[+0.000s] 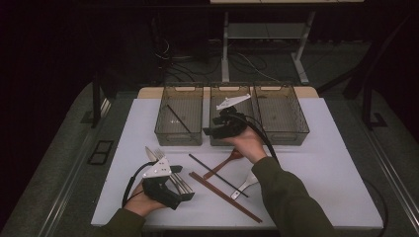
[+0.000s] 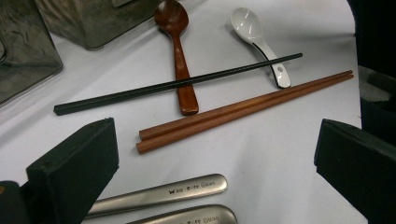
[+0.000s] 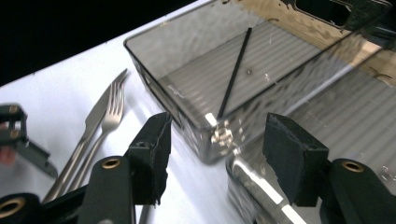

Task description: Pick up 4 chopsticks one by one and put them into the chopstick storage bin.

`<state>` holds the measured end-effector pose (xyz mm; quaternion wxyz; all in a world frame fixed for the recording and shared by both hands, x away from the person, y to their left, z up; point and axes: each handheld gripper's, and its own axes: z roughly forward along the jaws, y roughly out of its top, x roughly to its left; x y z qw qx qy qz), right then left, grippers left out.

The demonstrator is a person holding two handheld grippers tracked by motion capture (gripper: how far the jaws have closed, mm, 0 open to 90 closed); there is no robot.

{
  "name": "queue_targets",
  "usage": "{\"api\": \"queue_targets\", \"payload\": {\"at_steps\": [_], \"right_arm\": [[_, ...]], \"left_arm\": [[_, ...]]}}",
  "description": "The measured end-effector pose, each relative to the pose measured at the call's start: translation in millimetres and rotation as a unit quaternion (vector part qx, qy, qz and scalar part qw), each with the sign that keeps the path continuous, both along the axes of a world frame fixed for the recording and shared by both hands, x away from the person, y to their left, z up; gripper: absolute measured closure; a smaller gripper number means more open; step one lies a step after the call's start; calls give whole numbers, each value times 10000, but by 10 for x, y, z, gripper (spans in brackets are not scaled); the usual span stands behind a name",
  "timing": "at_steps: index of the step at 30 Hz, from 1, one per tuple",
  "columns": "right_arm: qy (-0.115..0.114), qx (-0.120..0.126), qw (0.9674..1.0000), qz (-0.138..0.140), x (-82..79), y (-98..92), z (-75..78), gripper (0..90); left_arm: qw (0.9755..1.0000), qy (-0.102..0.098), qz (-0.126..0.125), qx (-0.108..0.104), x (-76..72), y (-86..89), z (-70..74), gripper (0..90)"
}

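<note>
The right gripper (image 3: 215, 158) has its fingers (image 3: 152, 156) spread, with nothing between them; beyond them lie the near corner of the left bin (image 3: 154, 79) and the rim of the middle bin (image 3: 327, 107). In the high view the right gripper (image 1: 211, 132) hangs over the near edge of the middle bin (image 1: 231, 138), pointing toward nine o'clock. Inside the left bin (image 1: 179, 136) one black chopstick (image 1: 178, 118) lies slantwise on the ribbed floor, its near end in the bin's corner by the gripper.

The left gripper (image 2: 215, 154) also has its fingers (image 2: 79, 168) wide apart and empty. It rests low on the table (image 1: 321, 163) at about seven o'clock, held in the left hand (image 1: 141, 202), directly over the steel handles (image 2: 159, 193) of the fork and knife (image 3: 100, 126), whose tips point toward eleven o'clock.

Past the left gripper's jaws, near the table's middle at six o'clock, lies the rest of the cutlery: a pair of brown chopsticks (image 2: 243, 109) side by side, a second black chopstick (image 2: 177, 84) resting across the handle of a wooden spoon (image 2: 177, 51) and the handle of a white ceramic spoon (image 2: 259, 39). The right bin (image 1: 281, 116) stands at one o'clock, just beside the middle one.
</note>
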<state>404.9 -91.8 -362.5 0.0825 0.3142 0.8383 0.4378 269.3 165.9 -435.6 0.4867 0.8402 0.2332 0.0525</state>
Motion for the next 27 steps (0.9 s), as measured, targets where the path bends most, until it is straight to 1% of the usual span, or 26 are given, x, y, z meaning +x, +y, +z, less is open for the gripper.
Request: {"api": "queue_targets", "payload": {"at_steps": [3,4,7,8,13,15,18,27], "right_arm": [[-4,16,10000,0,-61,-101,-12,419],[-37,22,10000,16,-76,-133,-21,419],[27,57,10000,21,-148,-218,-40,419],[7,43,10000,47,-170,-248,-52,418],[64,-11,10000,59,-285,-386,-135,418],[63,5,10000,62,-327,-445,-170,418],[128,36,9999,49,-394,-525,-207,418],[137,88,9998,133,-607,-717,-270,416]], "left_arm": [[10000,-8,-10,27,1,2,1,0],[10000,-13,-5,28,1,1,-1,0],[10000,-25,4,23,2,1,-4,0],[10000,-25,10,24,2,2,-4,0],[10000,-3,58,16,7,6,-12,0],[10000,-8,53,33,7,6,-14,0],[10000,5,64,48,5,4,-15,0],[10000,20,74,53,2,1,-18,0]]}}
